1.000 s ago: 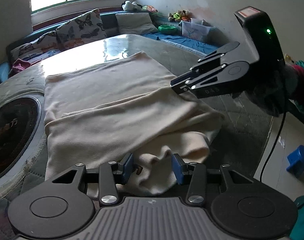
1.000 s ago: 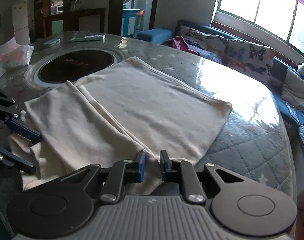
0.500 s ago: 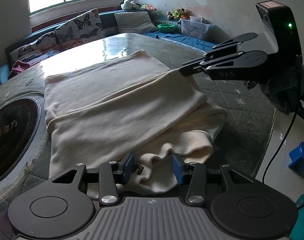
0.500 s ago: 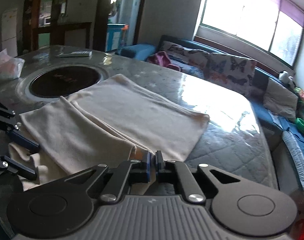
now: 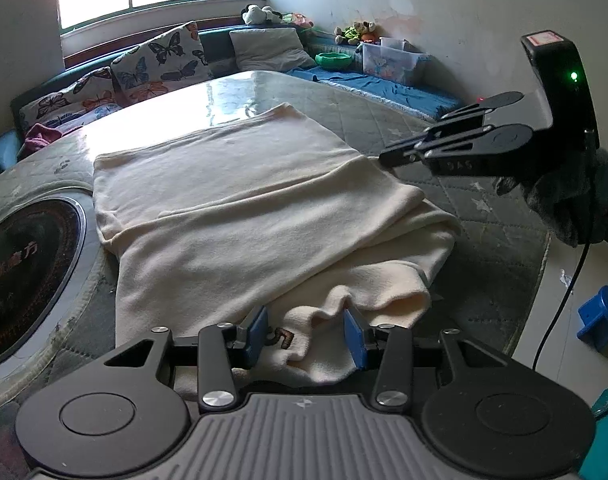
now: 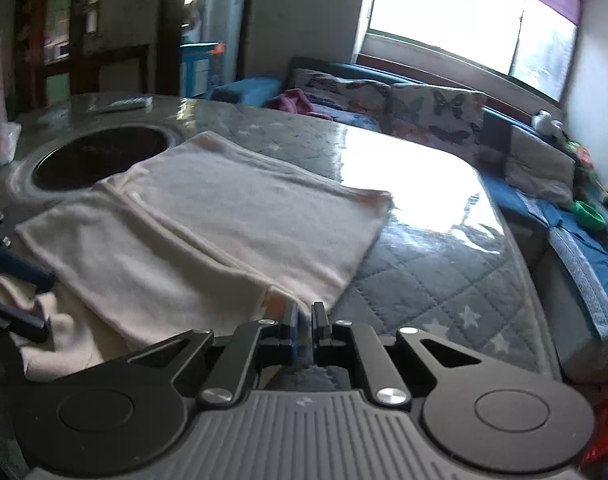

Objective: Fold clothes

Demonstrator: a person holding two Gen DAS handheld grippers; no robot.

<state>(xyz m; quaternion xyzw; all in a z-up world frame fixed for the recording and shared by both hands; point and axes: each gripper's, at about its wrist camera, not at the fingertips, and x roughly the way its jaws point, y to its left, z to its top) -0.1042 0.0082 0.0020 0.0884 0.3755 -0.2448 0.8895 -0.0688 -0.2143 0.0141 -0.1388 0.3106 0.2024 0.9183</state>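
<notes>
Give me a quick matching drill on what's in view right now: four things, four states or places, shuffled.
Things:
1. left hand-held gripper
2. right hand-held gripper
3. cream garment
4. green bowl

States or places:
A. on the blue bench by the wall
B. shut, raised off the table
C. open around bunched cloth
D. partly folded on the table

Pairs: 1-C, 2-B, 3-D, 4-A

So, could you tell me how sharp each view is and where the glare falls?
Left wrist view: sharp, with window glare on the table beyond the cloth. Right wrist view: motion-blurred throughout, window blown out, a bright reflection on the tabletop.
</notes>
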